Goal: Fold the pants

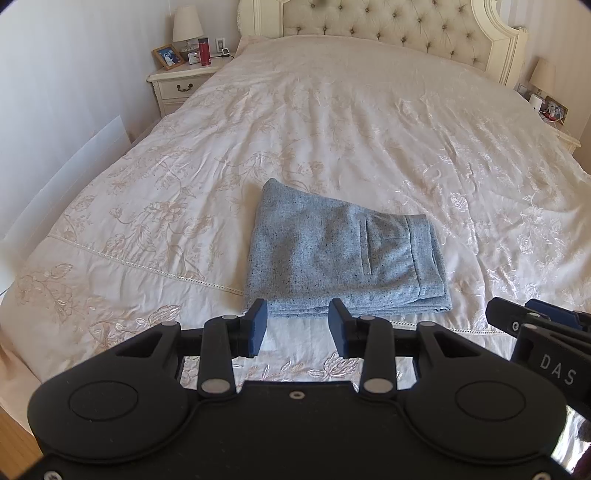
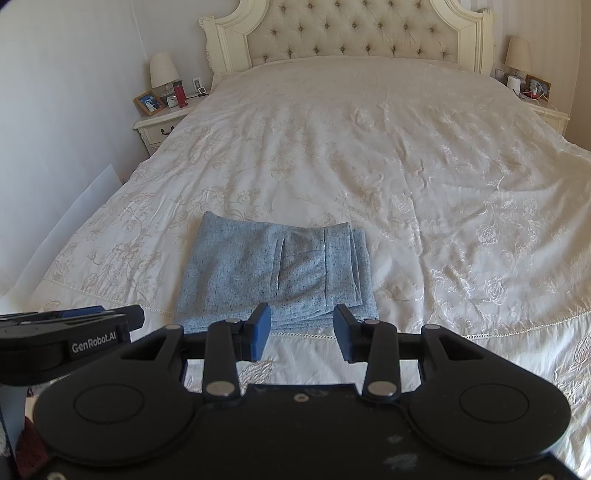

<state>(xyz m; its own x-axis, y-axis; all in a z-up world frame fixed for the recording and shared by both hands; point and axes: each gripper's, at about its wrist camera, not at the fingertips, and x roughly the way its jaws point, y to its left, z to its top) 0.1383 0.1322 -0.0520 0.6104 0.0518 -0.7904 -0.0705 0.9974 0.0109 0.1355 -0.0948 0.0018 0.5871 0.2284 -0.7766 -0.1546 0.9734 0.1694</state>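
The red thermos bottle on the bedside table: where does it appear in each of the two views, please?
Left wrist view: the red thermos bottle stands upper left, on the cream bedside table.
Right wrist view: it stands left of centre near the top, smaller.
Shared landmark: the cream-shaded table lamp just left of it.

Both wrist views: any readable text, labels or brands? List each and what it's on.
"DAS": side of the right claw, seen in the left wrist view, cut off by the frame edge.
"GenRobot.AI": side of the left claw, seen in the right wrist view.
Clock face and framed photo on the nightstand: too small to read.
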